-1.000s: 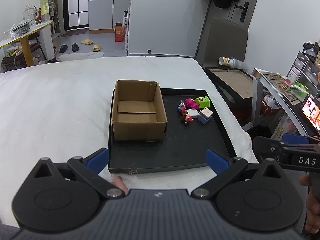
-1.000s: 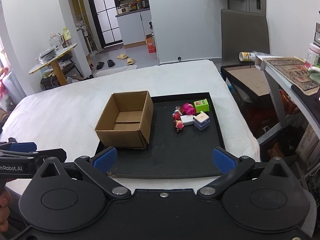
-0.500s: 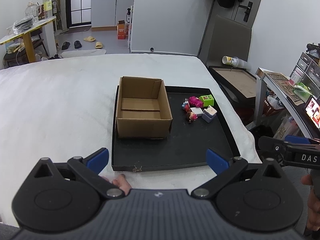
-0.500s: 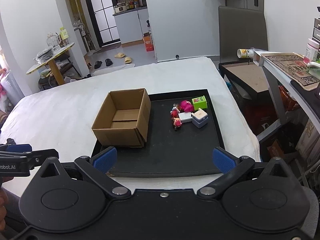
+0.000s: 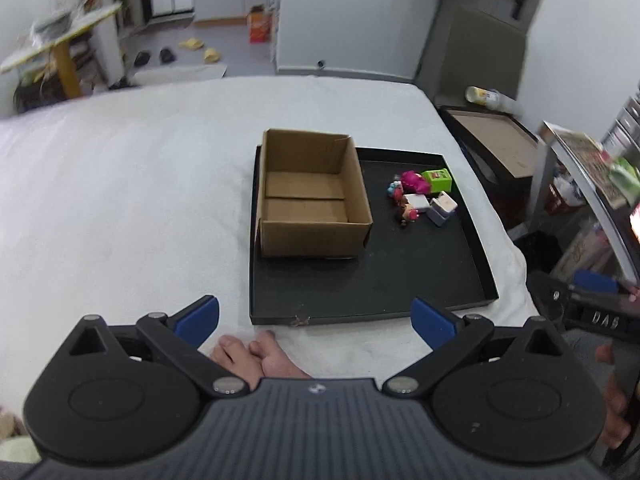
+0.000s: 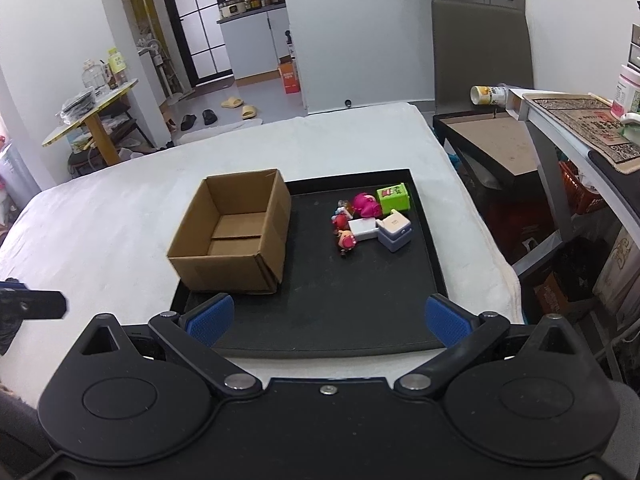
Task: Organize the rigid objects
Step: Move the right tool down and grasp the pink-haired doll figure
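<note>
Both grippers are held wide apart and grip nothing: the left gripper [image 5: 315, 317] over the white bedcover [image 5: 132, 200], the right gripper [image 6: 327, 321] over the near edge of the black tray [image 6: 360, 312]. An open cardboard box [image 6: 234, 236] is set on the tray's left part. The small toys [image 6: 374, 218] are clustered at its far right, well apart from both grippers. "DAS" is read on the right gripper's side in the left view; the green block [image 6: 394, 197] bears unreadable print.
</note>
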`<state>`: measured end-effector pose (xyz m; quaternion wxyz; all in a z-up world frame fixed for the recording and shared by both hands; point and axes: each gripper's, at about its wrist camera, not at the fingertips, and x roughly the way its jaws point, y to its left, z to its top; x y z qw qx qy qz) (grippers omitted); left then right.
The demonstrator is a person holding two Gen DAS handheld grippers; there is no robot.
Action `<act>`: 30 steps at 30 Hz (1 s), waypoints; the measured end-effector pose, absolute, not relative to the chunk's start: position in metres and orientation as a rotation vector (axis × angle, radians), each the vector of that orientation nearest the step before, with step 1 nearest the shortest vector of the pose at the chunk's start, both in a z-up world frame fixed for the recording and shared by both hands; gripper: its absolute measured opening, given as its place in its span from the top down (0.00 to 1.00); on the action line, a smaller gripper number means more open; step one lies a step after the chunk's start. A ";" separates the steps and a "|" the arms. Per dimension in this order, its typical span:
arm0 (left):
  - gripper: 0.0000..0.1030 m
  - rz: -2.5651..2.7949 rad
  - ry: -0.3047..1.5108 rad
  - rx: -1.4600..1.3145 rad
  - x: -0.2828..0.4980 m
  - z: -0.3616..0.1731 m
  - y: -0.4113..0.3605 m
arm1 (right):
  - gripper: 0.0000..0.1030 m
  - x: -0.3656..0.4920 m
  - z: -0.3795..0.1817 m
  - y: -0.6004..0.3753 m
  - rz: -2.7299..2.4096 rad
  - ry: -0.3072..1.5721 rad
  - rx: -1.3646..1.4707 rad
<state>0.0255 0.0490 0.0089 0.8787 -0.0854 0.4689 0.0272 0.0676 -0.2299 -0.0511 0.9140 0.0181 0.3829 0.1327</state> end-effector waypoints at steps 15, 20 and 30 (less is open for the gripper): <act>0.03 0.057 1.023 -0.157 0.065 0.015 0.064 | 0.00 0.098 -0.053 -0.232 0.280 0.798 0.022; 0.05 0.100 1.012 -0.158 0.082 0.014 0.073 | 0.00 0.115 -0.059 -0.235 0.269 0.807 0.035; 0.11 0.103 1.015 -0.194 0.124 0.000 0.088 | 0.07 0.150 -0.075 -0.238 0.277 0.833 0.091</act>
